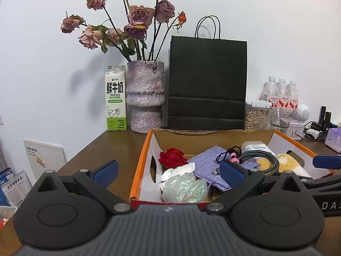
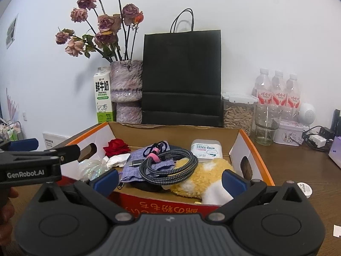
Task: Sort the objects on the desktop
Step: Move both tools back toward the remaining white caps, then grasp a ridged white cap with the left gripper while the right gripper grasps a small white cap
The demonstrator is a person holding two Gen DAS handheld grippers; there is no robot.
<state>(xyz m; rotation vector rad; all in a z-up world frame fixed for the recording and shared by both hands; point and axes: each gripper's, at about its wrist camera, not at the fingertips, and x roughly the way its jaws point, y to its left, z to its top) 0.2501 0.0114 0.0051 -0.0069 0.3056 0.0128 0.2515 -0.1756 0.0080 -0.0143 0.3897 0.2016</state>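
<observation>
Both sets of fingers spread wide, empty: left gripper and right gripper at the cardboard box's near edge. Best to start with the braided cable, topmost mid-box; pinching across its coil avoids snagging the pouch.

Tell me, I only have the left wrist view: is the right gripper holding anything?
Observer: No. The right gripper is open with nothing between its pads. It is at the near wall of the cardboard box.
Operator: What lies right ahead of it in the box?
Observer: A yellow-and-white plush toy, with a coiled braided cable resting partly on it.
Operator: Anything on the table right of the box? The right gripper blocks my view there.
Observer: Yes, a small round white disc lies on the wooden table, close to the box's near right corner.
</observation>
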